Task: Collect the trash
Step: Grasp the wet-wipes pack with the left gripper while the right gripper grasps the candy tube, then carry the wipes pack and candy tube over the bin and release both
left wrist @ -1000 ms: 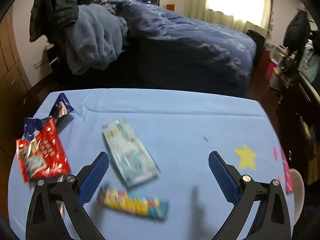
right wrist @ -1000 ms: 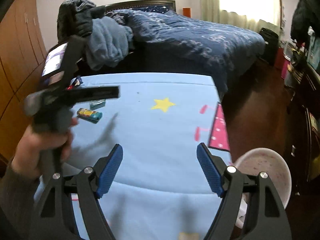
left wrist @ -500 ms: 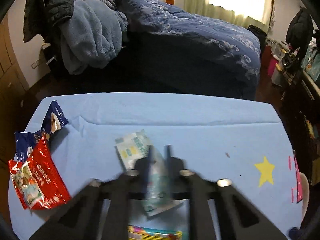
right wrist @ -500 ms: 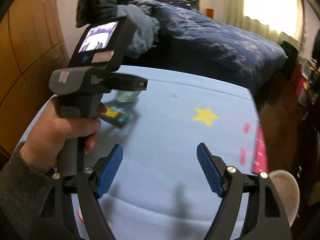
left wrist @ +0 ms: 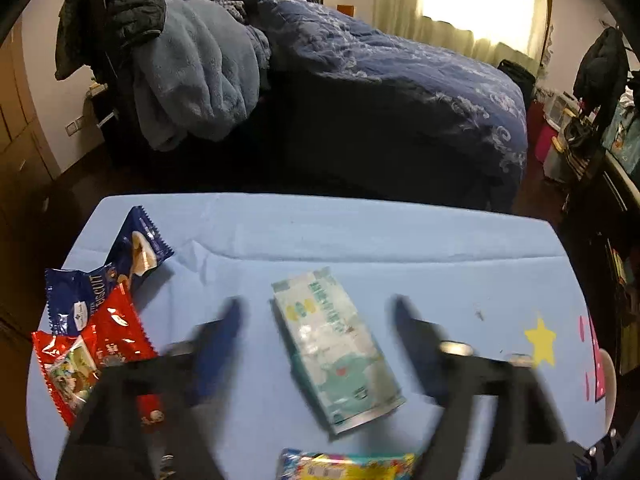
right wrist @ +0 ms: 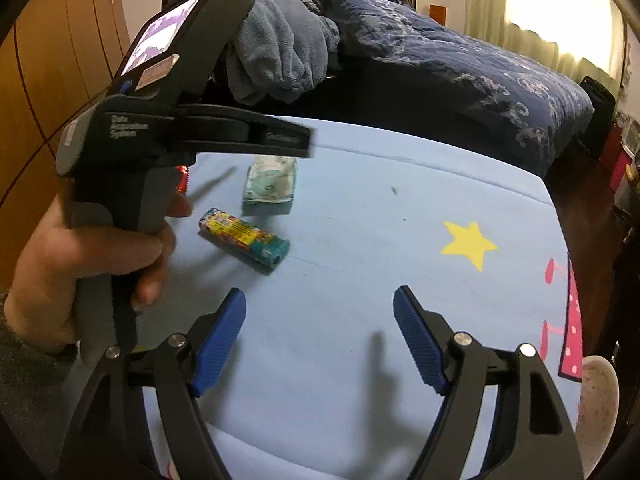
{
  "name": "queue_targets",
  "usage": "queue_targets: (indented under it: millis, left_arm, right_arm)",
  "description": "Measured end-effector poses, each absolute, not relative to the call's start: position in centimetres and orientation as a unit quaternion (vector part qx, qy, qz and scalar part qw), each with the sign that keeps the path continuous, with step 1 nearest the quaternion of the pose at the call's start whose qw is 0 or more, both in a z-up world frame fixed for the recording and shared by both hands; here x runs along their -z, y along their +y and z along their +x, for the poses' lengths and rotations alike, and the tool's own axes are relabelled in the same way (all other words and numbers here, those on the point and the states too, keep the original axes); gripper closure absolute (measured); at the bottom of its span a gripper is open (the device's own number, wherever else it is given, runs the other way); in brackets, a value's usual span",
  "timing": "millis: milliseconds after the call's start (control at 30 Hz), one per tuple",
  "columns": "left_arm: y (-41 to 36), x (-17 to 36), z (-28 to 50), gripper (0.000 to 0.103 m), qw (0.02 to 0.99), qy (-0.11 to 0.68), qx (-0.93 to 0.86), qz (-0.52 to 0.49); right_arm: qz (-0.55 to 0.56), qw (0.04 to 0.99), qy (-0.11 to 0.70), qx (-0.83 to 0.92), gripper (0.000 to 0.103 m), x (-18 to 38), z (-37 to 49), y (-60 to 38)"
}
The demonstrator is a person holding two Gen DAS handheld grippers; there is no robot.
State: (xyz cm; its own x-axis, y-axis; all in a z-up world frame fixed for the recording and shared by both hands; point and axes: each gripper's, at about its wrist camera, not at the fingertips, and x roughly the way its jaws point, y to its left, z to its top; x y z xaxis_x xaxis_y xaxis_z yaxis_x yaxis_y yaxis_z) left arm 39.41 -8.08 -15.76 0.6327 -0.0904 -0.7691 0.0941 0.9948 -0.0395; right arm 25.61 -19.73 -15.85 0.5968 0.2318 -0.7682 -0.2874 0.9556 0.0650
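A pale green tissue pack [left wrist: 336, 348] lies flat on the light blue table cloth [left wrist: 360, 240]. My left gripper [left wrist: 318, 340] hovers over it, blurred, its jaws opening, one on each side of the pack and not pressing it. A colourful yellow wrapper [left wrist: 348, 466] lies just below the pack. A red snack bag [left wrist: 92, 360] and a blue biscuit bag [left wrist: 100, 280] lie at the left edge. In the right wrist view my right gripper [right wrist: 320, 332] stands open and empty, short of the yellow wrapper [right wrist: 244, 238] and the pack [right wrist: 270, 186].
A hand [right wrist: 80, 264] holding the left tool fills the left of the right wrist view. A pink-speckled white bin [right wrist: 596, 400] stands off the table's right edge. A bed with a dark blue quilt [left wrist: 400, 80] lies beyond the table. A yellow star [right wrist: 470, 244] marks the cloth.
The left jaws snapped shut half a second ago and have sprung apart again around the tissue pack. The right gripper has swung left and down toward the wrappers.
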Motion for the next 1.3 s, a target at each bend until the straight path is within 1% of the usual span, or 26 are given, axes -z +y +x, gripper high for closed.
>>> queue_targets:
  millis: [167, 233, 267, 300, 333, 367, 400, 467, 667, 900, 1000, 1067, 1133, 1167, 1267, 1300]
  left_arm:
    - [-9.0, 16.6, 40.3, 0.016, 0.897, 0.44, 0.03, 0.018]
    - [-9.1, 17.3, 40.6, 0.028, 0.89, 0.455, 0.029, 0.021]
    - [-9.2, 17.8, 40.8, 0.037, 0.885, 0.464, 0.032, 0.023]
    - [-9.4, 17.7, 40.6, 0.044, 0.889, 0.455, 0.031, 0.033]
    - [-9.4, 17.7, 40.4, 0.049, 0.89, 0.453, 0.036, 0.034]
    - [-9.5, 17.6, 40.4, 0.058, 0.89, 0.453, 0.042, 0.034]
    - [-9.5, 17.5, 40.4, 0.06, 0.89, 0.453, 0.045, 0.033]
    - [-9.0, 17.1, 40.3, 0.061, 0.891, 0.449, 0.058, 0.015]
    - [-6.3, 13.6, 39.4, 0.061, 0.914, 0.403, 0.042, 0.008]
    - [-2.6, 11.6, 38.7, 0.061, 0.921, 0.388, 0.02, -0.01]
    - [-1.6, 11.5, 38.4, 0.061, 0.922, 0.387, 0.015, -0.012]
    - [-1.4, 11.5, 38.3, 0.061, 0.922, 0.387, 0.015, -0.013]
    - [-1.3, 11.5, 38.1, 0.061, 0.922, 0.387, 0.016, -0.015]
    - [-1.3, 11.5, 38.1, 0.061, 0.922, 0.387, 0.017, -0.016]
    - [-1.5, 11.4, 37.8, 0.06, 0.921, 0.388, 0.02, -0.018]
    - [-1.6, 11.4, 37.7, 0.06, 0.921, 0.388, 0.021, -0.019]
  right_arm:
    - [-0.026, 0.894, 0.425, -0.142, 0.026, 15.8, 25.5, -20.6]
    - [-0.026, 0.895, 0.423, -0.142, 0.026, 15.6, 25.5, -20.7]
    - [-0.026, 0.895, 0.423, -0.142, 0.026, 15.6, 25.6, -20.7]
    - [-0.025, 0.895, 0.423, -0.143, 0.026, 15.6, 25.7, -20.7]
    - [-0.024, 0.895, 0.423, -0.142, 0.026, 15.6, 25.8, -20.8]
    - [-0.024, 0.894, 0.424, -0.142, 0.026, 15.7, 25.9, -20.7]
    - [-0.023, 0.893, 0.426, -0.142, 0.026, 15.8, 26.1, -20.7]
    - [-0.023, 0.893, 0.427, -0.144, 0.026, 15.9, 26.3, -20.5]
    - [-0.051, 0.891, 0.418, -0.167, 0.026, 16.3, 27.7, -18.3]
    - [-0.099, 0.87, 0.426, -0.227, 0.027, 17.8, 29.9, -14.3]
    - [-0.112, 0.868, 0.424, -0.235, 0.038, 17.7, 30.1, -13.5]
    - [-0.117, 0.864, 0.422, -0.249, 0.051, 17.7, 30.2, -13.1]
    - [-0.119, 0.861, 0.425, -0.254, 0.057, 17.6, 30.2, -13.0]
    - [-0.121, 0.859, 0.426, -0.256, 0.063, 17.6, 30.0, -12.9]
    - [-0.125, 0.856, 0.428, -0.26, 0.077, 17.5, 29.4, -12.7]
    - [-0.128, 0.856, 0.428, -0.259, 0.078, 17.5, 29.0, -12.8]
